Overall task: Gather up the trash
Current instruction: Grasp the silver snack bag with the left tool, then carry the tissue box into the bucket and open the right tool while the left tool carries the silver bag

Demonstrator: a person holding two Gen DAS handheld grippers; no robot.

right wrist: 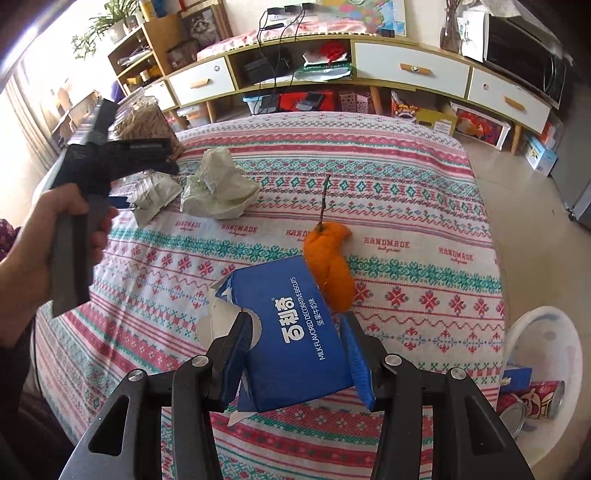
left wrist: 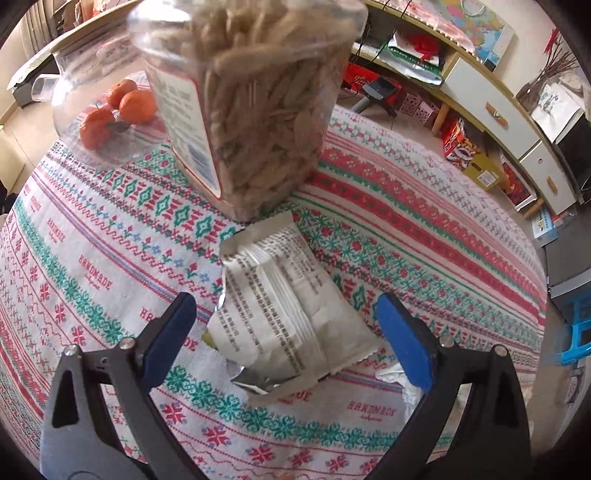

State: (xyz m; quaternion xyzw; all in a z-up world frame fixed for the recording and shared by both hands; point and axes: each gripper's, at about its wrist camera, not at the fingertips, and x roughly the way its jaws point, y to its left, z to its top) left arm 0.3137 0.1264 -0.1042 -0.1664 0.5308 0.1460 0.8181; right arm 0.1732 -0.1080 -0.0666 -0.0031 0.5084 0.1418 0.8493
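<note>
While the right gripper (right wrist: pixel 295 354) clamps the blue box (right wrist: pixel 295 332), the left gripper (left wrist: pixel 284 332) stands wide with the wrapper (left wrist: pixel 284 306) between its 2 jaws; lower squarely, then close across the wrapper's middle, clear of the jar (left wrist: pixel 251 110) beyond.

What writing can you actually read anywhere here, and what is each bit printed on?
"HANDMADE": woven repeatedly into the tablecloth.
"MILK FLAVORED DECORATIVE BISCUITS": on the blue box in the right claw.
Large white Chinese characters on that box: legible, brand-sized.
Silver snack wrapper: dense print, too small to read.
Clear jar label: blurred.
Wall map: unreadable.
</note>
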